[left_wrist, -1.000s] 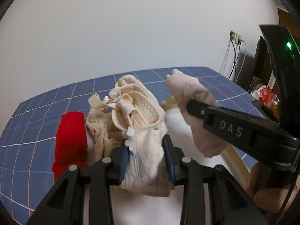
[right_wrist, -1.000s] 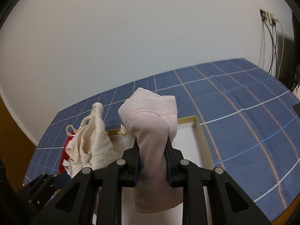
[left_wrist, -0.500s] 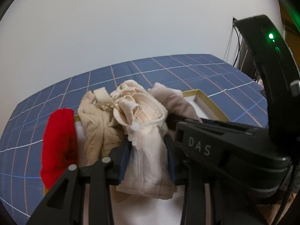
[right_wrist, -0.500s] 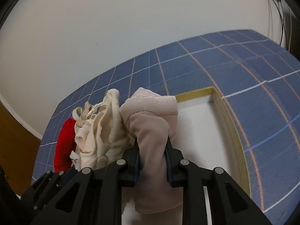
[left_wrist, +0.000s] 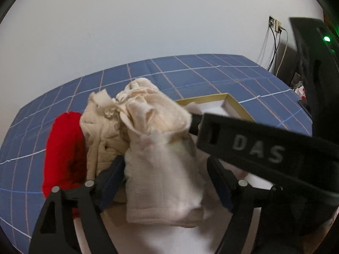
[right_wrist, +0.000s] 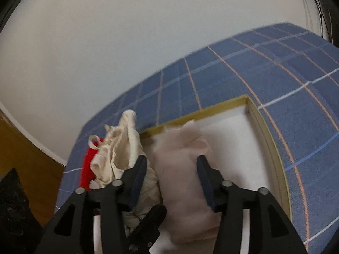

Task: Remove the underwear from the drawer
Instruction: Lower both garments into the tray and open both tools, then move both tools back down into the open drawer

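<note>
A shallow box with a gold rim (right_wrist: 264, 139) and a white inside lies on a blue checked cover. In it, from the left, lie a red garment (left_wrist: 63, 144), a beige garment (left_wrist: 99, 131) and a cream padded garment (left_wrist: 161, 169). My left gripper (left_wrist: 167, 177) straddles the cream garment; its jaws are opening and the pads stand off the cloth. A pale pink garment (right_wrist: 182, 169) rests in the box between the opening jaws of my right gripper (right_wrist: 171, 175), which no longer squeeze it. The right tool's black body (left_wrist: 254, 148) crosses the left wrist view.
The blue checked cover (right_wrist: 233, 63) spreads around the box up to a white wall. A wall socket with cables (left_wrist: 275, 24) is at the far right. Brown wooden furniture (right_wrist: 21, 144) stands to the left. The right half of the box floor (right_wrist: 233, 144) is bare white.
Both grippers came down over the box, then spread their jaws. The cream garment and the pink one, pinched before, now lie loose between the pads.
</note>
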`<move>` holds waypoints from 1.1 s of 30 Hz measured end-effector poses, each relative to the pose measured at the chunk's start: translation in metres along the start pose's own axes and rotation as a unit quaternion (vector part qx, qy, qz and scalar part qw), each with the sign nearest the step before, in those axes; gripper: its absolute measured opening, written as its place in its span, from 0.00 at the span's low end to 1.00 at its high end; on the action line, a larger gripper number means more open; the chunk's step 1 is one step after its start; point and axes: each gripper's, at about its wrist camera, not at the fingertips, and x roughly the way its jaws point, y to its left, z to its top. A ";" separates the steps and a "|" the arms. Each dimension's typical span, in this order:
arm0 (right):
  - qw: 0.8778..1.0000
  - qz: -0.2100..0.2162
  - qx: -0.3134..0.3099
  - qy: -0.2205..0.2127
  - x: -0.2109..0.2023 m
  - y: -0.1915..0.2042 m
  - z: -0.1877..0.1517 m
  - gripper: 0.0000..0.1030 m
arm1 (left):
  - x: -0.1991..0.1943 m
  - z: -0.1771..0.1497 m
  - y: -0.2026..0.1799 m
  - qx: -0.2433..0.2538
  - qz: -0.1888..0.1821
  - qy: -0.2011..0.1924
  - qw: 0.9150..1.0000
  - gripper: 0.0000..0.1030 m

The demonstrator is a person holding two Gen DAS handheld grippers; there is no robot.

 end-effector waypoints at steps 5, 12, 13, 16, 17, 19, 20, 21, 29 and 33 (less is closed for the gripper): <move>0.999 0.017 -0.008 -0.048 -0.031 0.004 -0.002 0.59 | -0.028 -0.002 0.001 -0.003 0.033 -0.037 0.999 1.00; 0.996 0.035 -0.007 -0.079 -0.069 0.008 -0.017 0.60 | -0.055 -0.013 -0.007 0.002 0.046 -0.057 0.997 1.00; 0.996 0.033 -0.010 -0.081 -0.073 0.010 -0.021 0.60 | -0.058 -0.017 -0.007 -0.002 0.043 -0.058 0.997 1.00; 0.996 0.031 -0.018 -0.087 -0.089 0.012 -0.033 0.60 | -0.064 -0.028 -0.008 -0.011 0.040 -0.058 0.997 1.00; 0.996 0.028 -0.021 -0.088 -0.094 0.012 -0.038 0.60 | -0.068 -0.033 -0.010 -0.012 0.037 -0.060 0.997 1.00; 0.995 0.027 -0.023 -0.091 -0.103 0.012 -0.046 0.60 | -0.075 -0.040 -0.008 -0.013 0.037 -0.062 0.997 1.00; 0.995 0.026 -0.025 -0.092 -0.106 0.011 -0.051 0.60 | -0.078 -0.043 -0.008 -0.015 0.039 -0.063 0.997 1.00; 0.995 0.024 -0.029 -0.091 -0.109 0.012 -0.054 0.60 | -0.082 -0.047 -0.008 -0.019 0.042 -0.063 0.997 1.00; 0.995 0.025 -0.046 -0.088 -0.132 0.014 -0.086 0.60 | -0.097 -0.068 -0.012 -0.020 0.049 -0.064 0.997 1.00; 0.995 0.032 -0.045 -0.086 -0.141 0.015 -0.099 0.60 | -0.107 -0.081 -0.014 -0.019 0.052 -0.067 0.996 1.00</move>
